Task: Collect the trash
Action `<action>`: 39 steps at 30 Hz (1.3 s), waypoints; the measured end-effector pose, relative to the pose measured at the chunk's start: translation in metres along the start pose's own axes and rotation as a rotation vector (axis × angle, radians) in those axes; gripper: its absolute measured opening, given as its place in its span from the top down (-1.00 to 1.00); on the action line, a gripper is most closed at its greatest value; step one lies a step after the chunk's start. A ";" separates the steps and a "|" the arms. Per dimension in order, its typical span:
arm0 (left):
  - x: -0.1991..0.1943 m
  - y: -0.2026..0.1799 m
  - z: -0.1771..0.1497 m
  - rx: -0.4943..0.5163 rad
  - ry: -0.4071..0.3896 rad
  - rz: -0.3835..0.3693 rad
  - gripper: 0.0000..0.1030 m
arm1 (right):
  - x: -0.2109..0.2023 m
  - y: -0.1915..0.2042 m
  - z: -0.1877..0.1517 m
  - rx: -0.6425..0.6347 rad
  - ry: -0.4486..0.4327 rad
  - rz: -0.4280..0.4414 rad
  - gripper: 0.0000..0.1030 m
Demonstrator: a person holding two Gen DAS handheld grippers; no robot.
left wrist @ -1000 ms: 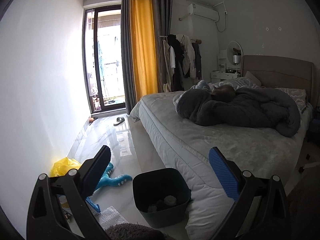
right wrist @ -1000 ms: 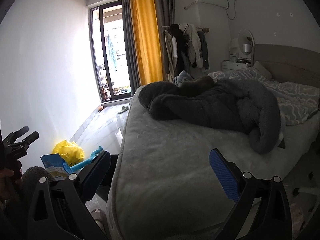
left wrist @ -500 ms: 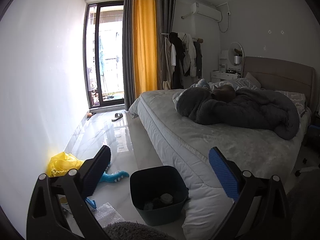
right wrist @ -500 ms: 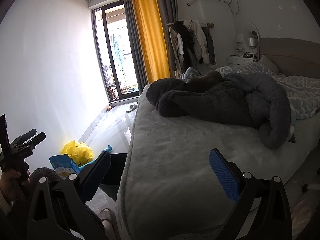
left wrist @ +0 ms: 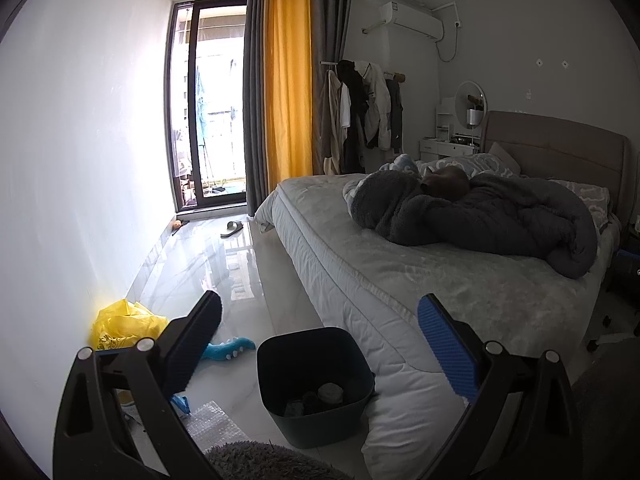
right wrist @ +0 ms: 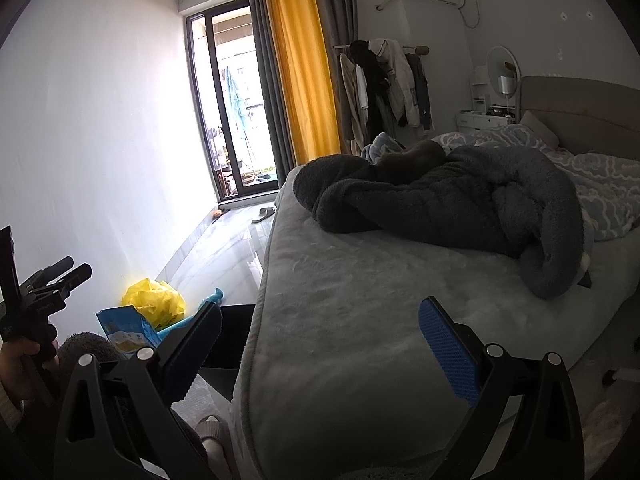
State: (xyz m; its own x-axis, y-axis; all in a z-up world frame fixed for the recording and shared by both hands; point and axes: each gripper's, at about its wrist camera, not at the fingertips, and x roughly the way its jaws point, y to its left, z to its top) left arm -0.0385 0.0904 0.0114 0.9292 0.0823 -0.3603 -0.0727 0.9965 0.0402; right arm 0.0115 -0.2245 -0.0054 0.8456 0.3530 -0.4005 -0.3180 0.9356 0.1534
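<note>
Two views checked, left wrist first: left gripper (left wrist: 318,344) raised slightly over the last second, jaws spread and empty, above dark blue plastic trash bin (left wrist: 316,384) standing on glossy white tiled floor (left wrist: 224,264) against grey quilted bed (left wrist: 400,280); crumpled yellow plastic bag (left wrist: 120,326) uncollected by white wall. Right wrist next: right gripper (right wrist: 320,350) likewise lifted over the mattress, spread, holding nothing; blue printed snack packet (right wrist: 124,332) beside the yellow bag, collection judged unfinished.

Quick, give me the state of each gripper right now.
Left gripper: open, holding nothing.
Right gripper: open, holding nothing.
</note>
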 end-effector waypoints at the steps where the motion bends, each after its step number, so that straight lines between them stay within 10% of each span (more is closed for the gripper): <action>1: 0.000 0.000 0.000 -0.001 0.000 0.000 -0.94 | 0.000 0.000 0.000 0.001 0.000 0.000 -0.94; 39: 0.000 -0.002 0.000 -0.001 0.012 0.003 -0.94 | 0.000 -0.001 0.002 -0.007 0.002 0.002 -0.94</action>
State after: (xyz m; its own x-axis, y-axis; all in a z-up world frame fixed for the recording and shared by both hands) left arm -0.0382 0.0885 0.0114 0.9246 0.0851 -0.3712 -0.0757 0.9963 0.0399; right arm 0.0129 -0.2255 -0.0040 0.8443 0.3545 -0.4018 -0.3224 0.9350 0.1475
